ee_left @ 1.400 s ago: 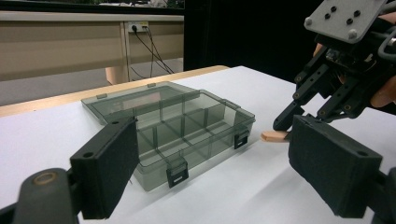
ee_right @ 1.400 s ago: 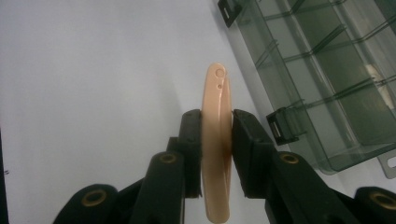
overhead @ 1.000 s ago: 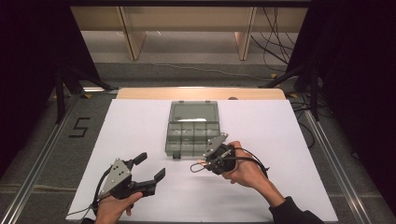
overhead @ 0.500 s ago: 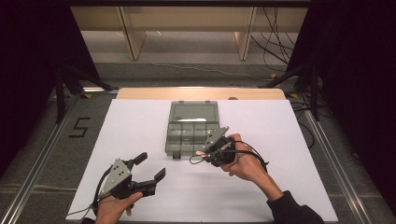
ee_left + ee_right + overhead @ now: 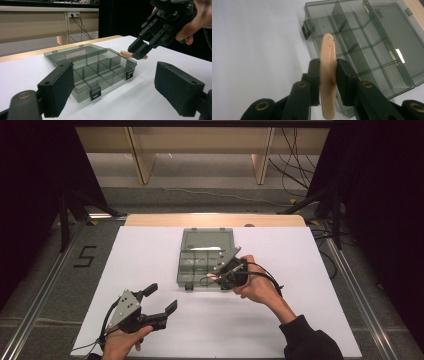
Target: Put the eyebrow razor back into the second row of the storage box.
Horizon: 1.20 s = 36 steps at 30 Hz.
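A smoky clear compartment box [image 5: 206, 251] lies open in the middle of the white table, its lid flat toward the far side. My right gripper [image 5: 216, 277] hovers over the box's near right corner, shut on a flat beige plastic piece [image 5: 328, 50] that stands on edge between the pads. In the left gripper view that piece [image 5: 125, 53] pokes out over the box [image 5: 100, 67] rim. My left gripper [image 5: 161, 299] rests low at the near left, open, with nothing between its pads [image 5: 57, 87].
The white table sheet [image 5: 310, 270] spreads around the box, with a wooden strip [image 5: 160, 220] along its far edge. A floor mark "5" [image 5: 85, 256] lies to the left. Cables [image 5: 300, 175] and stand legs sit beyond the far right.
The right hand has carried the beige piece away from the person, up to the box's near right corner. The left gripper has stayed where it was.
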Tool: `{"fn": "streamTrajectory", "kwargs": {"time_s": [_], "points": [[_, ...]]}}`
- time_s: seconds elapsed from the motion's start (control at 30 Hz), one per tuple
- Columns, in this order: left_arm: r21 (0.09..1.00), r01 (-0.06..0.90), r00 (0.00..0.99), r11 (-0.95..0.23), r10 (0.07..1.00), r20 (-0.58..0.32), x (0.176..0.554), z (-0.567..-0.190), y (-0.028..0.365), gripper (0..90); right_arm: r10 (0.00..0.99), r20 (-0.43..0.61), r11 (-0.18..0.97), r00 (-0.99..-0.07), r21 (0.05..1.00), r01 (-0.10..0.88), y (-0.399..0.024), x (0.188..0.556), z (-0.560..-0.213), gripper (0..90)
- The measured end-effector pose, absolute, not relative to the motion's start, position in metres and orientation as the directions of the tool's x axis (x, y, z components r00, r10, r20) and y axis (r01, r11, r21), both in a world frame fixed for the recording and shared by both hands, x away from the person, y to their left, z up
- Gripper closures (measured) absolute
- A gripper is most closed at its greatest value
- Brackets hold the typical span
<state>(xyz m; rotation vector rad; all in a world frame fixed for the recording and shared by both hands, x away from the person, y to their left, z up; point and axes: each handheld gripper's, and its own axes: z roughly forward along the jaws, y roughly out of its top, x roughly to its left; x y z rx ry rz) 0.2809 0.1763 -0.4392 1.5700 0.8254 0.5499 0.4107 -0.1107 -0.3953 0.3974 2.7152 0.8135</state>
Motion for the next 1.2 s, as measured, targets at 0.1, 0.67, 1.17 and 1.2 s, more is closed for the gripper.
{"fn": "streamTrajectory", "kwargs": {"time_s": [0.1,0.67,1.17,1.2], "points": [[0.98,0.198,0.634,-0.028,0.766,-0.106,0.281,-0.439,0.176,15.9,0.339,-0.188,0.803,-0.922,0.568,0.18,-0.109,0.416,-0.394,74.4],[0.981,0.193,0.639,-0.02,0.761,-0.111,0.281,-0.44,0.176,15.9,0.34,-0.189,0.808,-0.921,0.56,0.183,-0.103,0.44,-0.393,74.4],[0.98,0.198,0.635,-0.028,0.765,-0.106,0.281,-0.439,0.177,15.9,0.33,-0.19,0.829,-0.925,0.526,0.188,-0.098,0.456,-0.399,74.4],[0.98,0.198,0.635,-0.028,0.765,-0.107,0.281,-0.439,0.177,15.9,0.327,-0.189,0.831,-0.926,0.524,0.187,-0.098,0.457,-0.401,74.4]]}}
